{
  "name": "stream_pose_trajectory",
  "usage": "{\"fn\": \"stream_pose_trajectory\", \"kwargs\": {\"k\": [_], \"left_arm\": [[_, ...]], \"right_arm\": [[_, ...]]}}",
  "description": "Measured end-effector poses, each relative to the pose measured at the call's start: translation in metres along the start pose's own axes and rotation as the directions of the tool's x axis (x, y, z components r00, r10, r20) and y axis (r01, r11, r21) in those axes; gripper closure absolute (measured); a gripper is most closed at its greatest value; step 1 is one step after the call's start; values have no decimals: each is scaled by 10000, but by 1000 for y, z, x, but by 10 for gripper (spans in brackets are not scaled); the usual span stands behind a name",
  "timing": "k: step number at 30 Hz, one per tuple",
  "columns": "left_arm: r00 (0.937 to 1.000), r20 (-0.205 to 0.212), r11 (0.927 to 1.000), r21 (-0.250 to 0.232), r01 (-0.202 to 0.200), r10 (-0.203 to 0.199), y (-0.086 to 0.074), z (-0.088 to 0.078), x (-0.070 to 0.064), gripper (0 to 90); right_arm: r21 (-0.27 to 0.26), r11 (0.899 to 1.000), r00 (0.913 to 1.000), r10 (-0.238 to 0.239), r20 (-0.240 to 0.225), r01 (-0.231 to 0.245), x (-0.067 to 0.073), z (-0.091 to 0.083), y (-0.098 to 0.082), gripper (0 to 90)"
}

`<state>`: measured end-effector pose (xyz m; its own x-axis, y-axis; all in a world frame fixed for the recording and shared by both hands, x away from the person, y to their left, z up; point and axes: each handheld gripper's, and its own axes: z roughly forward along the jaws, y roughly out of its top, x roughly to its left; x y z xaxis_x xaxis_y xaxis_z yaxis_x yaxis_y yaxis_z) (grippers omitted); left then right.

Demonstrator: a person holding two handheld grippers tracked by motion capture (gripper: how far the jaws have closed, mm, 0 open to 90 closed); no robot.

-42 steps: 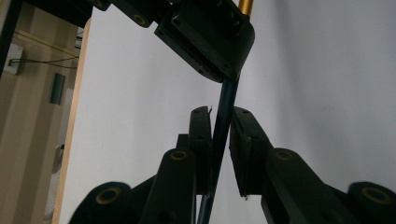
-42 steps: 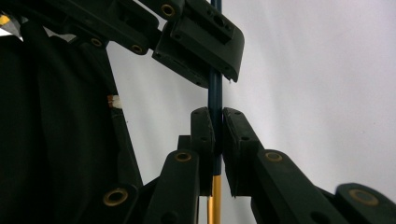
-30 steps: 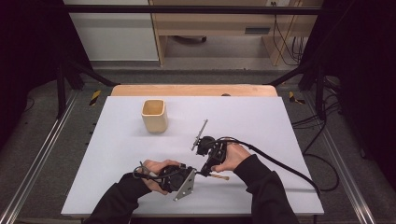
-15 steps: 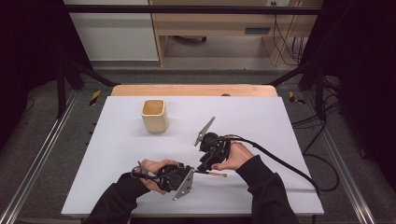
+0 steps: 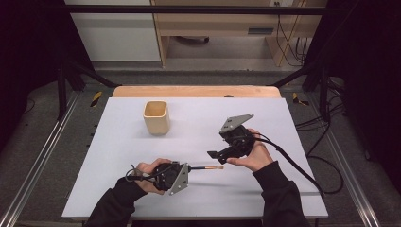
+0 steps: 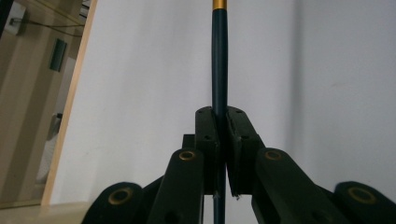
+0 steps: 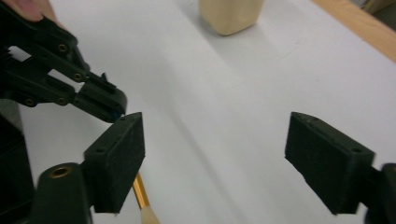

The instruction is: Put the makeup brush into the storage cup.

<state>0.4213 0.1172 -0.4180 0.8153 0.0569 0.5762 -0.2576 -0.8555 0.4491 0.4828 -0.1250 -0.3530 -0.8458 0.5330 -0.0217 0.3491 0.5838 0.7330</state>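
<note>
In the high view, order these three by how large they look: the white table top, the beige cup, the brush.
1. white table top, by far the largest
2. beige cup
3. brush, partly hidden in the left gripper

right gripper let go of brush (jaws wide), lifted away.

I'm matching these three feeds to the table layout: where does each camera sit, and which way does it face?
High view: fixed above the person's side, looking forward and down on the white table; forearms and both hands show.
Left gripper view: rides the left gripper, looking along its jaws, shut on the brush.
Right gripper view: rides the right gripper, jaws open, facing the cup.
Shared: the brush and the left gripper show in both gripper views.
</note>
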Motion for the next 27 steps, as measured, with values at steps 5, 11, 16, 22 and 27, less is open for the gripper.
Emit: {"fn": "stream_pose_trajectory", "kwargs": {"k": [5,11,16,22,27], "left_arm": [[9961,119,9960,-145,878,-876,-8,-1,2,837],[9772,136,9760,-498,2122,-2117,-19,-3,1,837],[9495,90,9467,-746,3135,-3137,-25,-4,0,837],[9144,-11,9092,-1068,4024,-4048,-28,-5,-3,838],[8844,-284,8789,-1308,4587,-4659,-29,-5,-5,838]], "right_arm": [[-664,9969,9984,436,369,-411,-3,-9,-9,172],[-1304,9897,9964,671,528,-597,-3,-17,-21,188],[-1512,9861,9965,751,369,-687,1,-21,-32,172],[-1750,9803,9950,972,240,-915,8,-17,-42,144],[-1859,9770,9937,1099,214,-1041,12,-10,-46,138]]}}
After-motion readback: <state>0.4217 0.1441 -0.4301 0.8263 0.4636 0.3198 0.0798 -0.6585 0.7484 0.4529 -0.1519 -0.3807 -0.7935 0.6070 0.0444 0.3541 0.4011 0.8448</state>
